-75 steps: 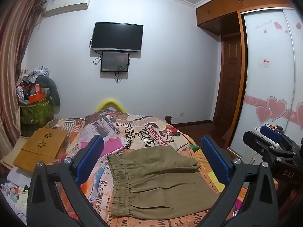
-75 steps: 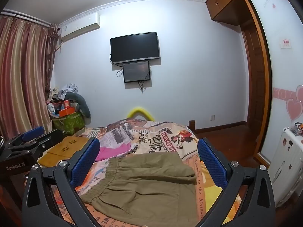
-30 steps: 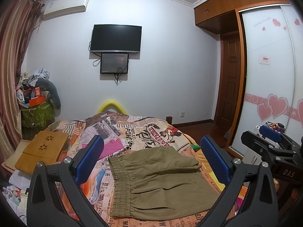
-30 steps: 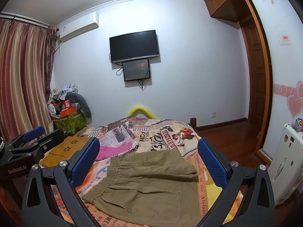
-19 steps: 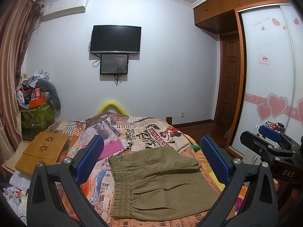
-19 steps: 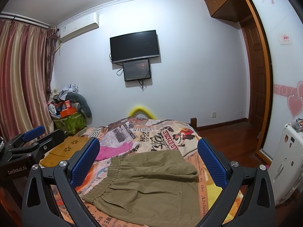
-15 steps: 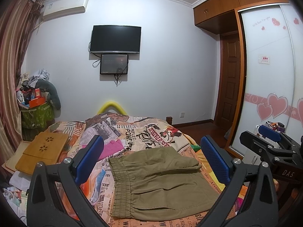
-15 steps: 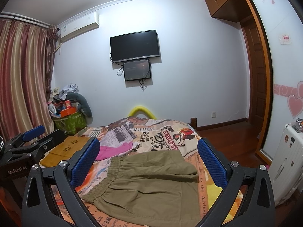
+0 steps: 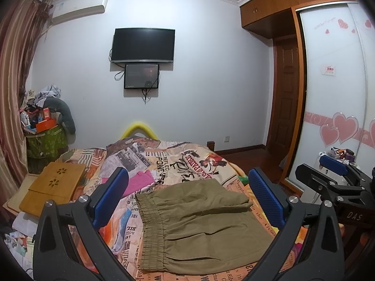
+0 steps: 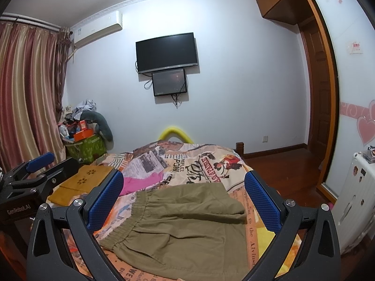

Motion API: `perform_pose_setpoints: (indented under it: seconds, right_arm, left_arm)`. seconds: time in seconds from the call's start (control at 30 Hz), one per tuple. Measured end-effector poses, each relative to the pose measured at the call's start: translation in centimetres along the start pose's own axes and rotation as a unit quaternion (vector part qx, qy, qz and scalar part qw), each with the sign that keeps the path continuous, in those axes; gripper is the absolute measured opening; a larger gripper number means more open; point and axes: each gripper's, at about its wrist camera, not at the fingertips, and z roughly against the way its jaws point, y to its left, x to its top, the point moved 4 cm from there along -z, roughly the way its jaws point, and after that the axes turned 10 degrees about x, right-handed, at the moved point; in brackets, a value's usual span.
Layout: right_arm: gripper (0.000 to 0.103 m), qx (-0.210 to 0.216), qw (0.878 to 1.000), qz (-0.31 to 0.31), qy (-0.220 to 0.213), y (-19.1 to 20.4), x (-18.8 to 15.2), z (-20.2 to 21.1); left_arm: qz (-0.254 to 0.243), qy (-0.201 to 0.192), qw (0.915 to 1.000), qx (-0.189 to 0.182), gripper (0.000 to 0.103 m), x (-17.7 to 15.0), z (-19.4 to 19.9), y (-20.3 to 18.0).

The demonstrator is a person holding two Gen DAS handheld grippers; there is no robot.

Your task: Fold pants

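Note:
Olive-green pants [image 9: 199, 224] lie folded flat on the printed bedspread [image 9: 187, 161], elastic waistband to the left; they also show in the right wrist view [image 10: 187, 227]. My left gripper [image 9: 187, 199] is open and empty, held above the near edge of the pants. My right gripper [image 10: 184, 199] is open and empty, also above the pants. The right gripper shows at the right edge of the left wrist view [image 9: 332, 178], and the left gripper at the left edge of the right wrist view [image 10: 39, 168].
A pink cloth [image 9: 138, 182] lies on the bed left of the pants. A wooden lap tray [image 9: 54, 187] sits at the bed's left side. A cluttered green bin [image 9: 44, 138] stands by the curtain. A white radiator [image 10: 358, 199] and wardrobe [image 9: 335, 93] are to the right.
Both grippers have stayed open and almost still; the views have risen very slightly. The pants have not moved.

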Motion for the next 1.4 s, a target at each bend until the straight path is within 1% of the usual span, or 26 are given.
perform_pose_setpoints:
  seconds: [0.1,0.27,0.33,0.43,0.6,0.7,0.77,0.83,0.93,1.0,1.07,1.13,1.17,1.2,1.23,1.27,1.3,1.33,1.4]
  right_arm:
    - [0.103,-0.005,1.000,0.000,0.013,-0.5,-0.3,-0.9]
    - [0.103,-0.026,0.999,-0.003,0.048,-2.1,-1.9,-3.1]
    - [0.103,-0.037,0.997,-0.008,0.067,-3.4,-2.8,-4.1]
    - [0.103,-0.047,0.994,-0.009,0.100,-5.0,-4.2,-5.8]
    - [0.103,-0.074,0.984,-0.012,0.160,-8.6,-6.9,-9.0]
    - [0.103,-0.088,0.978,-0.017,0.191,-10.7,-8.3,-10.5]
    - [0.103,-0.096,0.973,-0.019,0.211,-12.2,-9.3,-11.6]
    - [0.103,-0.098,0.969,-0.019,0.227,-13.3,-10.2,-12.5]
    - [0.102,-0.103,0.960,-0.015,0.260,-15.0,-11.8,-13.8]
    - [0.102,-0.102,0.955,-0.012,0.278,-16.0,-12.8,-14.6]
    - [0.101,-0.100,0.950,-0.016,0.295,-16.8,-13.7,-15.0]
    - [0.100,-0.090,0.948,-0.027,0.304,-17.3,-14.3,-15.7]
    - [0.097,-0.083,0.947,-0.036,0.310,-17.6,-14.6,-15.9]
    - [0.092,-0.077,0.945,-0.041,0.314,-17.6,-14.9,-16.6]
    - [0.090,-0.069,0.944,-0.047,0.320,-17.7,-15.2,-17.0]
    - [0.087,-0.063,0.942,-0.053,0.326,-17.8,-15.5,-17.3]
    - [0.084,-0.058,0.940,-0.058,0.333,-18.0,-15.8,-17.6]
    - [0.083,-0.053,0.938,-0.061,0.337,-18.1,-16.1,-17.9]
    - [0.073,-0.043,0.934,-0.068,0.348,-18.3,-16.7,-18.6]
  left_arm:
    - [0.000,0.018,0.9998,0.010,0.103,-0.4,-1.7,0.2]
    - [0.004,0.078,0.9969,0.009,0.103,-2.3,-5.9,0.8]
    - [0.006,0.108,0.9940,0.014,0.103,-3.2,-8.0,1.1]
    - [0.007,0.142,0.9898,0.014,0.103,-4.6,-10.5,1.6]
    - [-0.002,0.190,0.9810,0.039,0.103,-7.1,-14.7,2.7]
    - [-0.007,0.225,0.9729,0.052,0.103,-8.7,-17.8,3.6]
    - [-0.008,0.250,0.9669,0.051,0.103,-9.8,-19.7,4.2]
    - [-0.006,0.280,0.9588,0.046,0.103,-11.1,-21.5,4.7]
    - [0.002,0.339,0.9405,0.018,0.103,-13.3,-24.4,5.4]
    - [-0.006,0.362,0.9318,0.025,0.103,-14.7,-25.8,5.7]
    - [-0.019,0.375,0.9263,0.029,0.103,-15.7,-26.7,5.8]
    - [-0.028,0.386,0.9215,0.030,0.103,-16.7,-27.6,5.9]
    - [-0.031,0.391,0.9195,0.029,0.103,-17.0,-27.9,5.9]
    - [-0.035,0.395,0.9175,0.027,0.098,-17.3,-28.1,5.9]
    - [-0.039,0.403,0.9141,0.024,0.095,-17.8,-28.4,5.9]
    - [-0.042,0.410,0.9108,0.020,0.089,-18.1,-28.7,5.8]
    - [-0.044,0.420,0.9066,0.014,0.086,-18.5,-29.0,5.7]
    - [-0.043,0.425,0.9040,0.010,0.086,-18.8,-29.3,5.8]
    - [-0.043,0.432,0.9007,0.004,0.084,-19.2,-29.7,5.7]
